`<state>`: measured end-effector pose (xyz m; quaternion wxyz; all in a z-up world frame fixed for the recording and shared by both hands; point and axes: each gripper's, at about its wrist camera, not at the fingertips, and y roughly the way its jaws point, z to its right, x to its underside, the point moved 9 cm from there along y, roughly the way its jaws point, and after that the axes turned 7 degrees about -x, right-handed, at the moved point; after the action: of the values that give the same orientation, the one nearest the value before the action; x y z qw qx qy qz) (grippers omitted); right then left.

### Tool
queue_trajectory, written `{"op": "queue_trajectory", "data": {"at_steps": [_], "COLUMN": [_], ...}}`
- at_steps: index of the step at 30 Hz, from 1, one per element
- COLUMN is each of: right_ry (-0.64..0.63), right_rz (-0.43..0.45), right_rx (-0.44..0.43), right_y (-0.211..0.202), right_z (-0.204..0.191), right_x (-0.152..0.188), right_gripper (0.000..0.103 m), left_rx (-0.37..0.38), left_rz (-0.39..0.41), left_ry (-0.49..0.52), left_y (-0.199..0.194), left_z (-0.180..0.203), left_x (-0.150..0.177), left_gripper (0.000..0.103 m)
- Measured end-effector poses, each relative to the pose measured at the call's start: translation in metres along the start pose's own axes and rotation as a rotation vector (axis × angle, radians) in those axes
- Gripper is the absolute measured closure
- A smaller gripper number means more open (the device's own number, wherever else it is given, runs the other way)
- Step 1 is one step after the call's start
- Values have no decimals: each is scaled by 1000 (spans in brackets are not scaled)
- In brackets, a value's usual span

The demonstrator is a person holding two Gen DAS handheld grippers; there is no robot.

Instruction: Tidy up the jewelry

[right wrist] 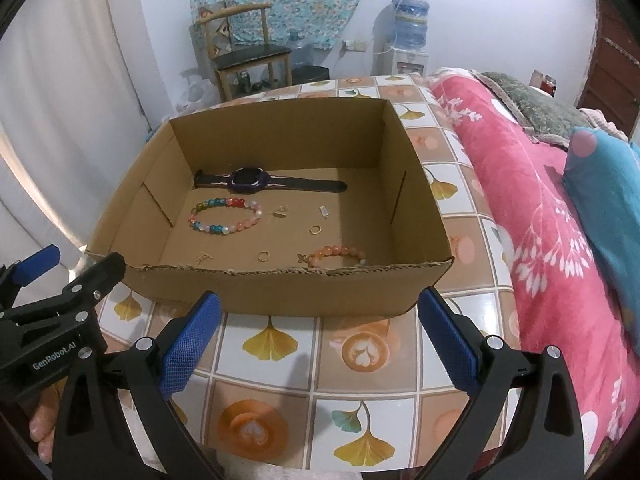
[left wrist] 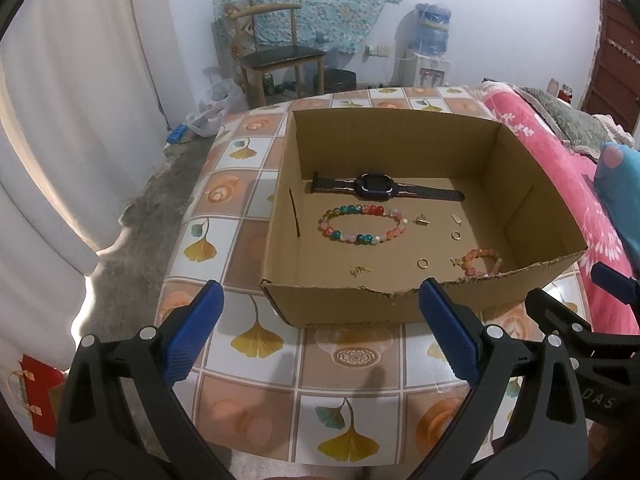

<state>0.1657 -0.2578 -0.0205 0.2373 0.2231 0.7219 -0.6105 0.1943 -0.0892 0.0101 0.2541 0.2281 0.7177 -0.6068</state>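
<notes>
Matt cardboard box (left wrist: 400, 312) (torn rim), glossy beaded bracelet (left wrist: 362, 226), seemingly metal rings (left wrist: 423, 263).

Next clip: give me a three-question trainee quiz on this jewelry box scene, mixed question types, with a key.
1. True or false: the watch lies on the tablecloth outside the cardboard box.
2. Which bracelet lies nearer the box's torn front wall: A, the multicolored bracelet, or B, the orange bracelet?
3. Fill in: both the left gripper and the right gripper have their jaws ____.

Key: 1 false; 2 B; 3 open.
</notes>
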Motion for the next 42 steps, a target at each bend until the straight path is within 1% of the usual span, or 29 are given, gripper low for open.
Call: {"op": "queue_trajectory", "data": {"at_steps": [12,42], "right_ry": [16,19], "right_rz": [-12,-12], "right_rx": [4,0], "right_y": [4,4], "right_z": [7,7], "right_x": [0,-2], "right_gripper": [7,7], "left_rx": [1,13], "left_rz": [-25,-34], "left_ry": [-16,-23], "left_y": [7,8], "left_z": [-3,1], "left_x": [2,5], "left_gripper": [8,9]}}
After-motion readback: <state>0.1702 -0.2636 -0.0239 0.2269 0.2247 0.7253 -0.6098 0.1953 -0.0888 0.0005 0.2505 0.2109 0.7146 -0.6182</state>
